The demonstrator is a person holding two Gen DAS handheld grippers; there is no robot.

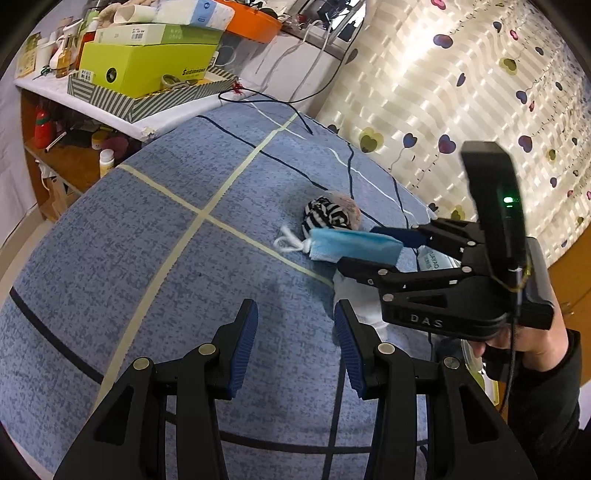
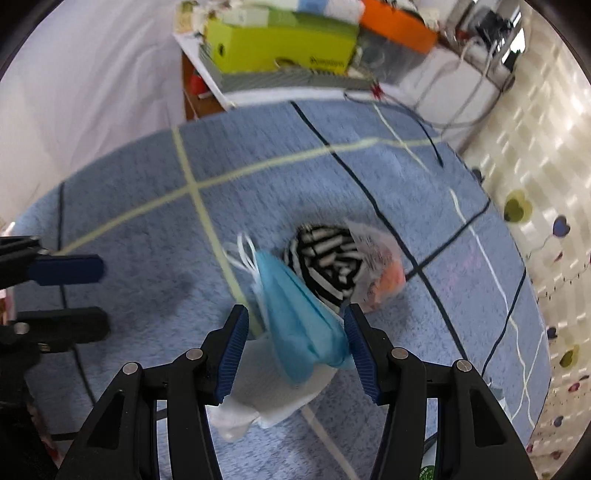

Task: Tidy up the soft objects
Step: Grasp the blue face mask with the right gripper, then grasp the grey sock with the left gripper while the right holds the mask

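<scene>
A light blue face mask (image 1: 351, 245) lies on the blue bedsheet (image 1: 166, 258), its white ear loops (image 1: 290, 240) trailing left. My right gripper (image 1: 358, 247) is open and points down over it. The mask (image 2: 299, 317) sits between the fingers, close to the right pad (image 2: 360, 347) and apart from the left one. Under it lies a white cloth (image 2: 266, 402). Just beyond are a black-and-white striped bundle (image 2: 325, 262) and a clear bag holding something orange (image 2: 384, 273). My left gripper (image 1: 295, 314) is open and empty, over bare sheet to the left of the pile.
A cluttered shelf with a yellow-green box (image 1: 147, 66) and an orange tray (image 1: 255, 22) stands past the bed's far edge. Cables (image 1: 280, 103) trail onto the sheet there. A heart-patterned curtain (image 1: 461, 92) runs along the right. A hand (image 1: 517, 343) grips the right gripper.
</scene>
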